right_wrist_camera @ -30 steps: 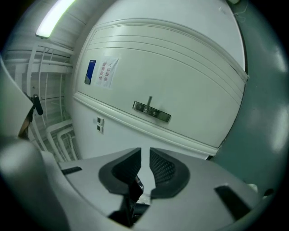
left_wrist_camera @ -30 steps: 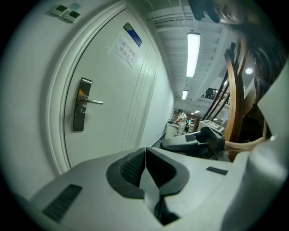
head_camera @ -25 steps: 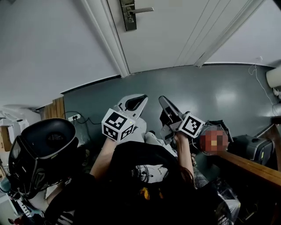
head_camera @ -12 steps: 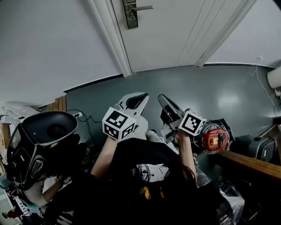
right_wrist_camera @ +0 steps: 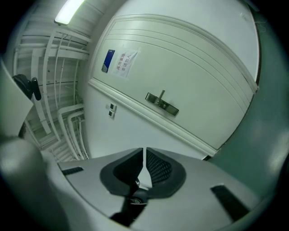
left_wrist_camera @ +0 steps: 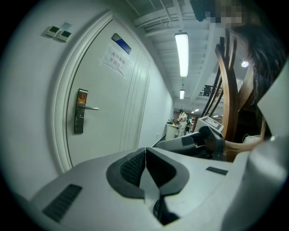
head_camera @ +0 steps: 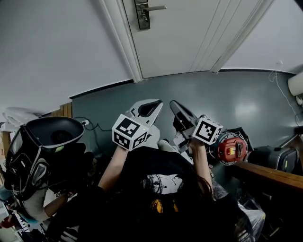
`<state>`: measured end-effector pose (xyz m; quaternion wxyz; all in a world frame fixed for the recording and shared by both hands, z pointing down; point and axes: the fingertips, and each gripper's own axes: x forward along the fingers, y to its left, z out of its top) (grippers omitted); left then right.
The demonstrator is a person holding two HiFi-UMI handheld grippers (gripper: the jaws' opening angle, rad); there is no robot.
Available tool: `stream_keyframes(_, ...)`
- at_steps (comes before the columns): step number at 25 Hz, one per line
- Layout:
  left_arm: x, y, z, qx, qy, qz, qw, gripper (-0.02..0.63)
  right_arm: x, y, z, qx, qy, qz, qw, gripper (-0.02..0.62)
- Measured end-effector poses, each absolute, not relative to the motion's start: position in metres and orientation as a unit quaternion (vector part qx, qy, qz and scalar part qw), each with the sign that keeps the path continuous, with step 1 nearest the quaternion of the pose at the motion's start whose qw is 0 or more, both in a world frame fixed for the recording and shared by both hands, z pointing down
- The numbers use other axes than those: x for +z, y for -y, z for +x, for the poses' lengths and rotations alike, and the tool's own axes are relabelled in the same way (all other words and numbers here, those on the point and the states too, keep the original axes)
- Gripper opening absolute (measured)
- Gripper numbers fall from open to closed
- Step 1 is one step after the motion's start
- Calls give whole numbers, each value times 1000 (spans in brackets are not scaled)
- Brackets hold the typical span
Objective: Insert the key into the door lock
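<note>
Clenching on nothing: left hand-held gripper (left_wrist_camera: pixel 145 152); right hand-held gripper (right_wrist_camera: pixel 144 154) clamps mostly hidden key (right_wrist_camera: pixel 138 182); door lock (head_camera: pixel 142 14) cropped at top.

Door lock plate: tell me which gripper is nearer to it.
Left, narrowly. In the head view the left gripper sits well below the door lock plate, almost in line with it; the right gripper is level with the left one but farther right.

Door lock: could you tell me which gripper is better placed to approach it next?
Right, probably. The door lock lies nearly straight ahead of the right gripper, jaws shut, in its own view; from the left gripper, also shut, it sits well off to the side.
</note>
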<state>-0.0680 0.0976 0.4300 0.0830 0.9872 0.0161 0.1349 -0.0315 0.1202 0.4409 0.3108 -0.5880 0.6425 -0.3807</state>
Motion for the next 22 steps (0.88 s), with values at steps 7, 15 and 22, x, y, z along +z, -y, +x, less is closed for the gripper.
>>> stream_keyframes(7,424,-95,-69,128,-12,989,78,9,437,-120,-31,-374,-646,-593,302,20)
stream_keyframes(15,422,-97,-69,127,-21,989,70,9,437,-122,-29,-368,-643,-598,305,20)
stream_keyframes(22,423,-106,-74,135,-18,989,64,9,437,-129,-29,-365,-644,-597,308,20)
